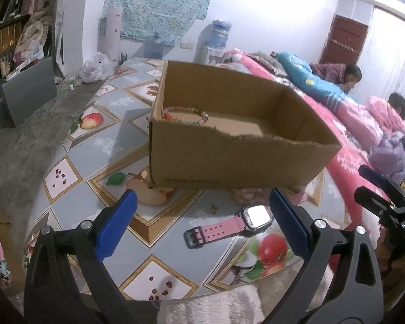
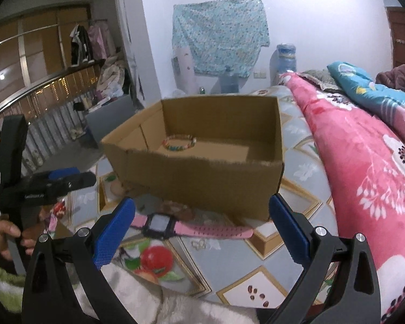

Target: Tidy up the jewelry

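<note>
- left tongs (image 1: 201, 213) hang low in the frame, blue fingers (image 1: 116, 224) spread wide, gripping nothing.
- right tongs (image 2: 202, 222) equally wide apart, empty too.
- pink watch (image 1: 229, 226) lies flat on the fruit-patterned tabletop (image 1: 75, 145), lower centre of both views, between the fingers and just in front of the cardboard box (image 1: 237, 159).
- beaded bracelet (image 2: 179, 143) sits inside the box, on its floor, toward the left side.
- pink floral blanket (image 2: 364, 167) fills the right of the right-wrist view.
</note>
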The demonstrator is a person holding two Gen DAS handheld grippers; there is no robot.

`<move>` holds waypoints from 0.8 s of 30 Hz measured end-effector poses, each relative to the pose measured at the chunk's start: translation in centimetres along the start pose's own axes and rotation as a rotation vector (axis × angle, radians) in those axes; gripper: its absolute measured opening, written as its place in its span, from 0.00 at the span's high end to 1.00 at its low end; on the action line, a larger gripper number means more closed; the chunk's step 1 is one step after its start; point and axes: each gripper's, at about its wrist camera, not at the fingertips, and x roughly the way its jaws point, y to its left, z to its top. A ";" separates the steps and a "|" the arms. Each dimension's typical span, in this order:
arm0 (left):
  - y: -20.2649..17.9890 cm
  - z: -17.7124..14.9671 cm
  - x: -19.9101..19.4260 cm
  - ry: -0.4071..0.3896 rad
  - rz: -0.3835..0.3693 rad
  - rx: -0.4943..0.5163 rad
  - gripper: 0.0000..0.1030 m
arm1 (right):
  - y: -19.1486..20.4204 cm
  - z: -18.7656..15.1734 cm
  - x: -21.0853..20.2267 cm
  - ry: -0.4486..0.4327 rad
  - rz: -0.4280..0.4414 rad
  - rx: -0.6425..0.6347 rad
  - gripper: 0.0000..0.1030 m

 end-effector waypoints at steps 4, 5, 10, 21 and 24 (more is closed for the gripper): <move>-0.1 -0.8 0.7 0.017 0.018 0.034 0.08 | -0.2 -1.4 0.7 0.030 0.023 -0.025 0.06; -0.2 -1.0 0.8 0.020 0.022 0.043 0.08 | -0.2 -1.8 1.0 0.043 0.034 -0.029 0.06; -0.3 -2.4 1.6 0.045 0.017 0.088 0.08 | 0.4 -2.2 3.1 0.102 0.074 -0.072 0.11; -0.7 -3.6 4.1 0.112 -0.042 0.136 0.20 | 3.8 -1.8 7.7 0.156 0.151 -0.250 0.29; -0.2 -3.7 4.3 0.128 -0.057 0.125 0.29 | 4.9 -2.1 8.4 0.166 0.149 -0.346 0.32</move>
